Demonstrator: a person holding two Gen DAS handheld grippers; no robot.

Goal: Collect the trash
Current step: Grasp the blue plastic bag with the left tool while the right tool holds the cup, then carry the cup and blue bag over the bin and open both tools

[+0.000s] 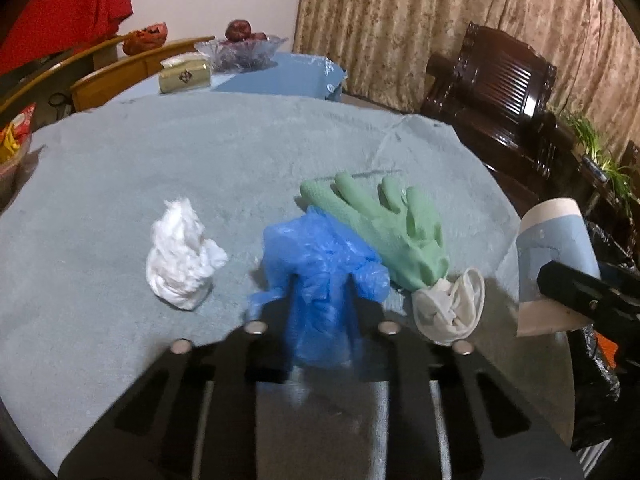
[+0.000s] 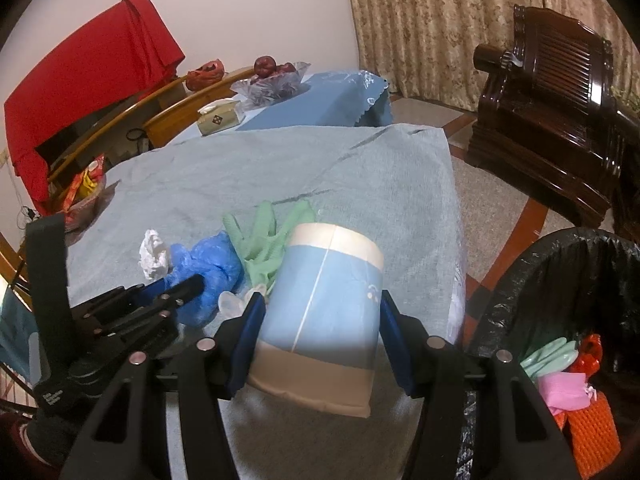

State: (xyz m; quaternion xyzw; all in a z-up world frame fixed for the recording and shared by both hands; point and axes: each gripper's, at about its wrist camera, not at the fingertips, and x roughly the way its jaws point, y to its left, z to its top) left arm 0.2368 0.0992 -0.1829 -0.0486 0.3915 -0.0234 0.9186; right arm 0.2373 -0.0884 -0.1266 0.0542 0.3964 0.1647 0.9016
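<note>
Your left gripper [image 1: 320, 312] is clamped on the crumpled blue plastic bag [image 1: 320, 264], which bunches up between the two fingers at the near edge of the table [image 1: 120, 168]. Your right gripper [image 2: 320, 340] grips a blue and cream paper cup [image 2: 320, 312], its blue pads [image 2: 250, 340] pressed against the cup's two sides; the cup is tilted with its mouth pointing away from you.

On the grey-blue cloth covering the table, a wad of white tissue [image 1: 180, 260] sits to the left of the blue bag. A green rubber glove [image 1: 388, 224] lies flat just behind and to the right of the bag, fingers pointing far. A small whitish crumpled piece [image 1: 448, 304] rests at the glove's cuff, touching it.

To the right of the table stands a bin [image 2: 560, 280] lined with a black bag. Inside it you can see another green glove [image 2: 548, 356], something pink [image 2: 564, 392], and orange netting [image 2: 592, 432].
</note>
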